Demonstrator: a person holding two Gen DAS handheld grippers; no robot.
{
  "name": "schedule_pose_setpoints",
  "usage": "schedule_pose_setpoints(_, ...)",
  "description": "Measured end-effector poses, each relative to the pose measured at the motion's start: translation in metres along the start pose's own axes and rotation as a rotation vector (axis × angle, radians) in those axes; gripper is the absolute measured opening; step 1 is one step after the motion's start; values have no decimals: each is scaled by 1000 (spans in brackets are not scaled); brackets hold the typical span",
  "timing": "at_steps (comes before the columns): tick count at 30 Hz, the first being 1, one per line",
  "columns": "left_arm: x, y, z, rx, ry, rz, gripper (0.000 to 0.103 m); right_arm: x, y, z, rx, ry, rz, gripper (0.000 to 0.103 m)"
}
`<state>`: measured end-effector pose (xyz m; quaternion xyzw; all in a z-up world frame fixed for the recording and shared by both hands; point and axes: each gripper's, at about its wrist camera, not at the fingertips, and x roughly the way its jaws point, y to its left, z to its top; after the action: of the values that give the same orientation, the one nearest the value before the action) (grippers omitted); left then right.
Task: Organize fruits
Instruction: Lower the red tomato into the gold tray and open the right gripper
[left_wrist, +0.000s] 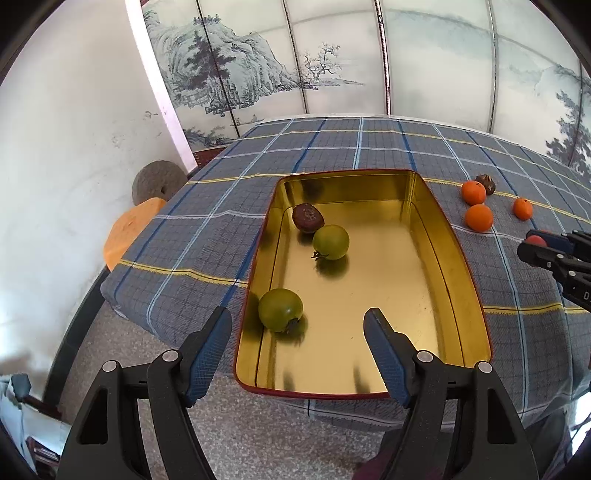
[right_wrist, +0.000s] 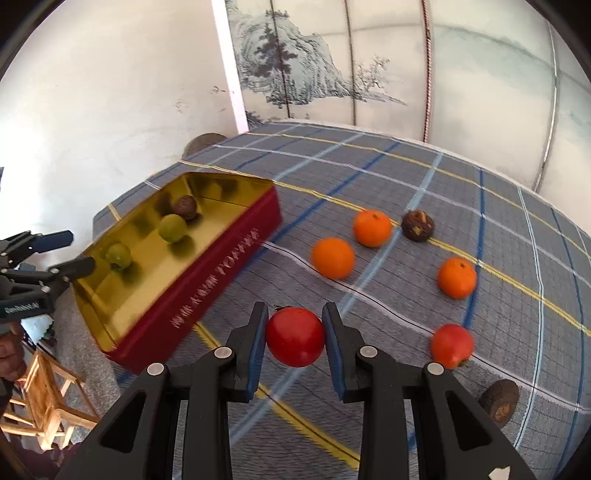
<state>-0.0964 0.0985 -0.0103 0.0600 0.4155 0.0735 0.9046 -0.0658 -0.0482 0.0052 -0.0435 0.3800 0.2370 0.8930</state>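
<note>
My right claw (right_wrist: 295, 334) is clamped on a smooth red tomato (right_wrist: 295, 336), its blue ribbed pads pressing both sides, held above the plaid cloth. Just to the right and a little farther lies a second red tomato (right_wrist: 452, 345), and at the near right edge a dark wrinkled fruit (right_wrist: 498, 402) sits alone. My left claw (left_wrist: 297, 321) hangs with its fingers spread wide and holding nothing, over the near end of the tin tray (left_wrist: 458, 258).

That tray is rectangular with rounded corners, shiny gold inside, dark red outside with pale lettering along its long wall. Its near end reaches almost to the tabletop's front edge. Inside, one green tomato (left_wrist: 280, 309) rests against the left wall close to my left claw; farther in, another green tomato (left_wrist: 331, 242) touches a brown shrivelled fruit (left_wrist: 308, 218). The right half of the tray floor is bare.

Beyond my right claw, open cloth separates three oranges (right_wrist: 332, 257) (right_wrist: 372, 228) (right_wrist: 457, 277); a brown dried fruit (right_wrist: 417, 225) lies just beside the farthest one.

The tabletop (left_wrist: 207, 236) wears a grey-blue checked cloth with yellow, white and blue stripes. Left of it stand a round orange stool (left_wrist: 129, 229) and a grey stone disc (left_wrist: 157, 181) against a white wall. Behind runs a folding screen (left_wrist: 258, 66) painted with ink mountains and pines.
</note>
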Motion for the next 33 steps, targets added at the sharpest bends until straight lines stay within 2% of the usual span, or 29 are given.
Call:
schedule_pose_setpoints(7,-3,15,-4,-36,2,1,75,0,36,23,-47,-15,83,29)
schedule_pose_setpoints(15,-8,34,-8,-61,4,11,75,40,94,59,-139,38,199,29)
schedule_pose_setpoints(23,-7,49,-12,-82,7,32,75,87,125,68,-145,138,239,29)
schedule_pose_setpoints(33,-2,55,-15,-85,17,37,75,111,151,83,-181,182,234,30)
